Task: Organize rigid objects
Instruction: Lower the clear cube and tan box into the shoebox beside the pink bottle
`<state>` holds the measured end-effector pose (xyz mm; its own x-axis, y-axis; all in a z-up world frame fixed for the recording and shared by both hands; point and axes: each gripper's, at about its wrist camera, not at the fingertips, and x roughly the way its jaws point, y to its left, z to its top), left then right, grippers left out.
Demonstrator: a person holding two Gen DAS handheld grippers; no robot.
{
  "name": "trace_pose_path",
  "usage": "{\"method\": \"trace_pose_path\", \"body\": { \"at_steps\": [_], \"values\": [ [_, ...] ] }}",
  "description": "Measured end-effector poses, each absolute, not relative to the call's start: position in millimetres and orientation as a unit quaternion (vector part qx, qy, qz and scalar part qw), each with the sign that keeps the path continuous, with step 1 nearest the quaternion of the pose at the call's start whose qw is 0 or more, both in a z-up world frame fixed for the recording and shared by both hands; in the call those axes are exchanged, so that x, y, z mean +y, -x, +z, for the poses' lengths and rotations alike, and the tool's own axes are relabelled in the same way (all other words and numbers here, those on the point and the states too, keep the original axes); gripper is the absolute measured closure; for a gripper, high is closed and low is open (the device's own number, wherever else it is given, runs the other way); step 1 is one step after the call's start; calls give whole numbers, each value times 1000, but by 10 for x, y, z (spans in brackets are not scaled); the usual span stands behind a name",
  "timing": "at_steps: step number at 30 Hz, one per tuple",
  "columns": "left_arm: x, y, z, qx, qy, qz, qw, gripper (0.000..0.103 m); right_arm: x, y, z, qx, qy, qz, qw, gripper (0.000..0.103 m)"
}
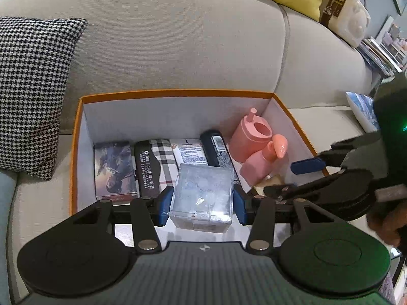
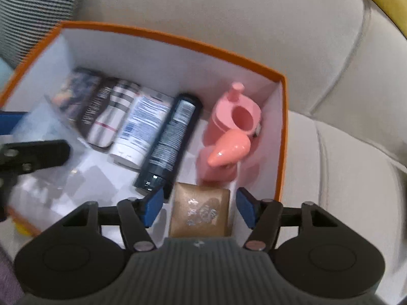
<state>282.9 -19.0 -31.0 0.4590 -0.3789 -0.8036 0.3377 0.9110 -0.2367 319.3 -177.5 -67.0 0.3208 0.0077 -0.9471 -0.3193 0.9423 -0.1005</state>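
Mid-packing: my left gripper (image 1: 202, 203) pinches the clear cube (image 1: 202, 198) over the box's (image 2: 282, 137) near edge, right gripper (image 2: 199, 209) spread around the gold block (image 2: 199, 212) — next I guess both need setting down.

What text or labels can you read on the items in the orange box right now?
No words or numbers are legible.
Black case: white characters and digits, too small to read.
White tube: blue print, blurred.
Dark tube: barcode and fine print, blurred.
Gold box: silver emblem, unreadable.
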Motion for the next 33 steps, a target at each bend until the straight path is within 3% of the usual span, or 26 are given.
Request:
{"method": "trace_pose_path", "body": {
  "at_steps": [5, 6, 16, 25, 33],
  "values": [
    [-280, -2830, -334, 489, 18, -207, 847, 48, -1836, -3145, -645, 584, 154, 166, 779, 76],
    [-293, -2831, -341, 491, 17, -207, 846, 48, -1827, -3136, -662, 588, 164, 178, 772, 86],
    [-289, -2852, -424, 499, 8, -193, 845, 48, -1722, -3256, -895, 626, 98, 226, 740, 93],
    [-341, -2851, -463, 506, 7, -195, 841, 48, -1769, -3365, -1078, 610, 129, 192, 758, 103],
    [-509, -2802, -432, 510, 12, -220, 832, 48, -1896, -3229, -821, 579, 102, 200, 784, 100]
  ]
}}
